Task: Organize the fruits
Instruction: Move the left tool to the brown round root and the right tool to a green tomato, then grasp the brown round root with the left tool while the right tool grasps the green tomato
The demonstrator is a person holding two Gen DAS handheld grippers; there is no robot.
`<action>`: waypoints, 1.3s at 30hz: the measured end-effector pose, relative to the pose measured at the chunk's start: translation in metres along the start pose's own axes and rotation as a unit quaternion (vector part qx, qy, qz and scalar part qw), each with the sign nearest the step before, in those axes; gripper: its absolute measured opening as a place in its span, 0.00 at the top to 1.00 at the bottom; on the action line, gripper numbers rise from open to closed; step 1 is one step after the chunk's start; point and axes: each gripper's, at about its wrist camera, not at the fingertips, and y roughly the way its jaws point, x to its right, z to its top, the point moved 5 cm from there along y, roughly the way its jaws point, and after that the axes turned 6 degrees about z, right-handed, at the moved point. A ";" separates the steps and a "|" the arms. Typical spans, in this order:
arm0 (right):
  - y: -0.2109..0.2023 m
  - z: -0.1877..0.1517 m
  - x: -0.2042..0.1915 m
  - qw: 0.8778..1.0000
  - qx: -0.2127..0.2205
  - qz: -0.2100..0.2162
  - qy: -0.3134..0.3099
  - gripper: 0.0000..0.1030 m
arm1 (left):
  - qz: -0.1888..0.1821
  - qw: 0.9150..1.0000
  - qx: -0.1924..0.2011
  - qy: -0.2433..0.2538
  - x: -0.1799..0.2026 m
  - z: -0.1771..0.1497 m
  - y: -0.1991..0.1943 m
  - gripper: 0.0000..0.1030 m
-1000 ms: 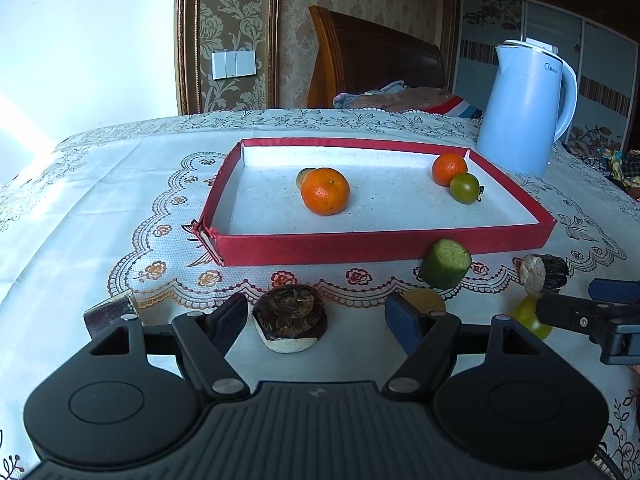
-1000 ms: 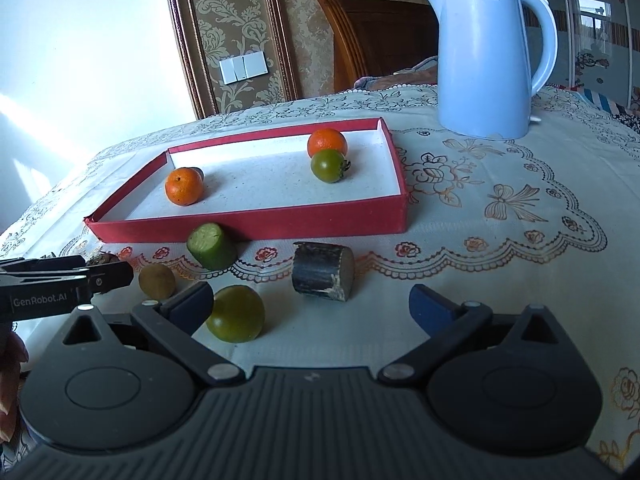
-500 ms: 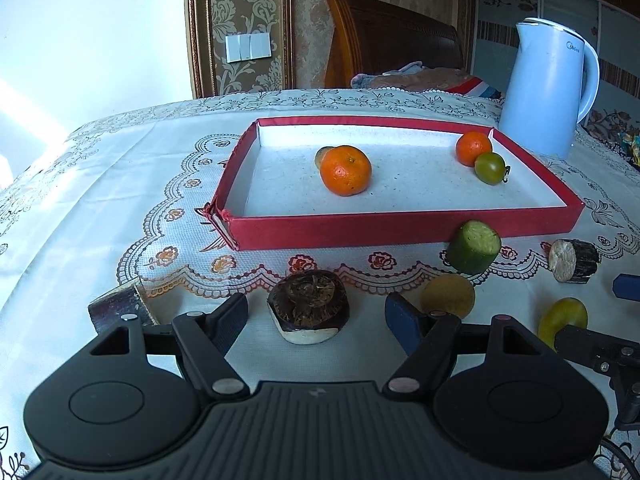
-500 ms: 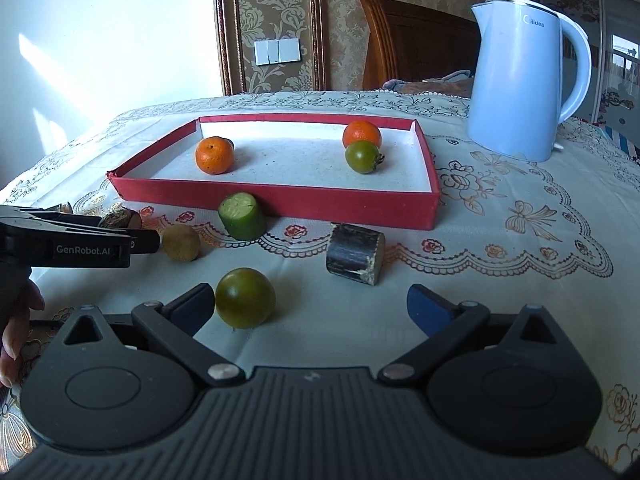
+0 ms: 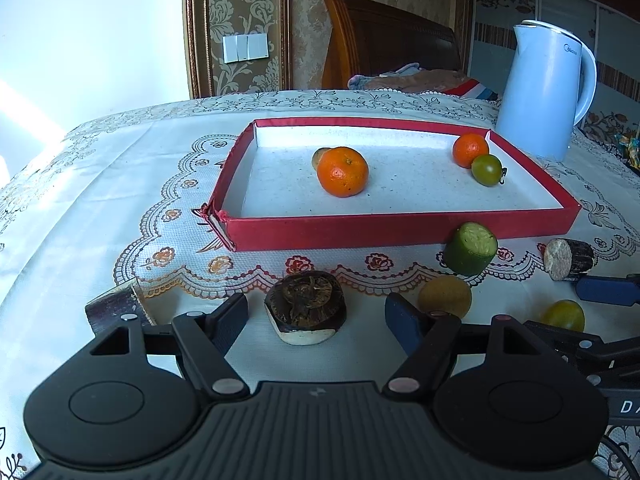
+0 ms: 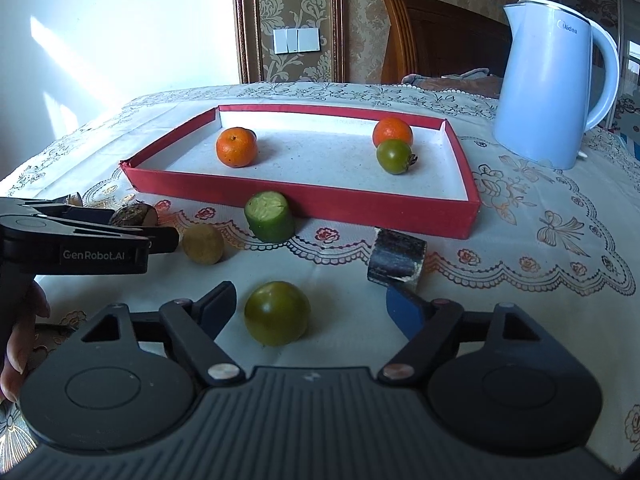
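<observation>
1. While four fruits already lie in the red tray (an orange with a small fruit half hidden behind it near the left wall, another orange touching a green tomato near the right wall), the job looks roughly half done.
2. Left outside, along the bench's near edge from left to right: a dark mangosteen, a kiwi, a cucumber stub, a loose green tomato and a dark cut stub.
3. The left claw stands spread around the mangosteen, not touching it.
4. The right claw is closing around the loose tomato, pads not yet pressing; its stem end seems to point down toward the camera.
5. The cucumber stub's long axis tilts up, cut face toward the tray.
</observation>
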 end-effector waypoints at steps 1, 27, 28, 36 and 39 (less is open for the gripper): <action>0.001 0.000 0.000 1.000 -0.001 0.001 0.001 0.24 | 0.000 1.000 0.000 0.000 0.000 0.000 0.000 0.27; 0.006 0.002 -0.009 1.000 -0.003 0.003 -0.024 0.50 | 0.004 1.000 0.008 0.005 0.002 0.001 -0.002 0.61; 0.006 0.002 -0.009 1.000 -0.003 0.002 -0.026 0.50 | 0.005 1.000 0.009 0.007 0.002 0.000 -0.002 0.61; 0.005 0.001 -0.010 1.000 0.000 -0.002 -0.026 0.61 | 0.005 1.000 0.009 0.007 0.002 0.000 -0.002 0.61; 0.005 0.002 -0.010 1.000 0.001 -0.002 -0.027 0.64 | 0.005 1.000 0.010 0.007 0.002 0.000 -0.002 0.61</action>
